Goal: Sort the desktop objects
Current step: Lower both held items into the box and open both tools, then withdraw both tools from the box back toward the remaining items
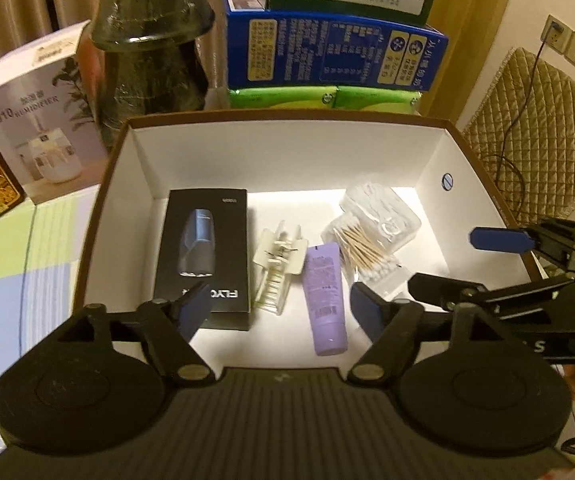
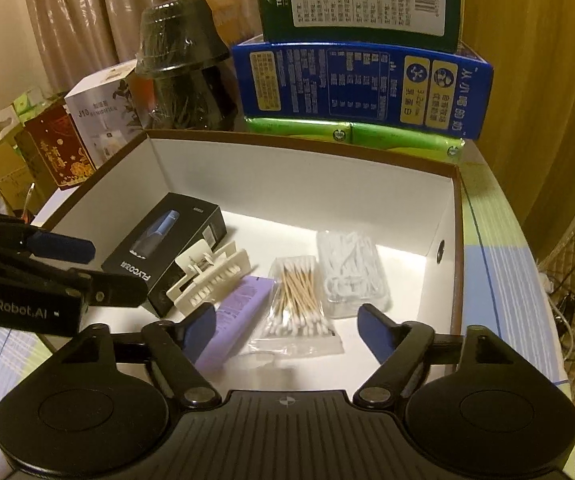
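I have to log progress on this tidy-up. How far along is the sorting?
Done, it seems: the black shaver box, cream hair clip, purple tube, cotton swabs and floss picks all lie inside the open box. In hand: nothing; the left gripper and right gripper are both open and empty. Left: no loose item shows on the table near the box.

The left gripper [image 1: 279, 312] points steeply downward, its blue-padded jaws spread wide with nothing pressed between them. The right gripper [image 2: 287, 326] tilts down beside it, jaws likewise wide apart and gripping nothing.
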A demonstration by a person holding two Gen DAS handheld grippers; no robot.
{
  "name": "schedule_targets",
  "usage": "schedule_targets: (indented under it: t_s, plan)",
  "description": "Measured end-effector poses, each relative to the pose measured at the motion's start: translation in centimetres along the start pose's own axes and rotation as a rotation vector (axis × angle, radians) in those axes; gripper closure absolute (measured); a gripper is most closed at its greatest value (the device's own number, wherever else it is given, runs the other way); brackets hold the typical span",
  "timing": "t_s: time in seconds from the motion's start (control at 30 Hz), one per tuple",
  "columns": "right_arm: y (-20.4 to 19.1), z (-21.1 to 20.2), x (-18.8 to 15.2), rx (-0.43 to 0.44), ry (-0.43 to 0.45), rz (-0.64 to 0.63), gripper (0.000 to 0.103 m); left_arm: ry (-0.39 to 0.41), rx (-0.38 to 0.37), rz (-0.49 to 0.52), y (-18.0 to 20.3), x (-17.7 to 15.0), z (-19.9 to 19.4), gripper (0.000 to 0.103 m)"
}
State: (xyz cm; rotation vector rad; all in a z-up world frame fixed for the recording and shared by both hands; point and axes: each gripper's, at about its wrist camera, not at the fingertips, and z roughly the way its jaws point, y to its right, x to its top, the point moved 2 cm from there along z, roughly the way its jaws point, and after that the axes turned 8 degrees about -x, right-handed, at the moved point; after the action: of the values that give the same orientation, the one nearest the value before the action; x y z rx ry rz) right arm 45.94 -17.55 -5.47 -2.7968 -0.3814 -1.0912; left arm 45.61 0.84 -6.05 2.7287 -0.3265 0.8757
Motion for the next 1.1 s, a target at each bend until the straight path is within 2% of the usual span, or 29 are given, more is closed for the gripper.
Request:
schedule_targets:
  t_s: [0.13,0.23,0.4,0.57,1.1]
  plan:
    - [0.1,-0.9,0.0,0.007,0.015,0.017,0.014,0.007,0.022,0.007,0.0,-0.1,-0.8,0.024]
    - [0.2,-1.8,-0.1,0.010,0.029,0.031,0.008,0.013,0.035,0.003,0.1,-0.2,-1.4,0.016]
    - [0.3,-3.5,-0.5,0.021,0.044,0.060,0.002,0.025,0.053,-0.004,0.2,-0.8,-2.8,0.012]
    - [0.3,-5.4,-1.3,0.028,0.059,0.078,0.002,0.037,0.079,-0.012,0.2,-1.5,-4.3,0.007]
    - [-0.1,-10.6,-3.8,0.029,0.096,0.129,0.002,0.077,0.097,-0.025,1.5,-4.9,-10.0,0.007]
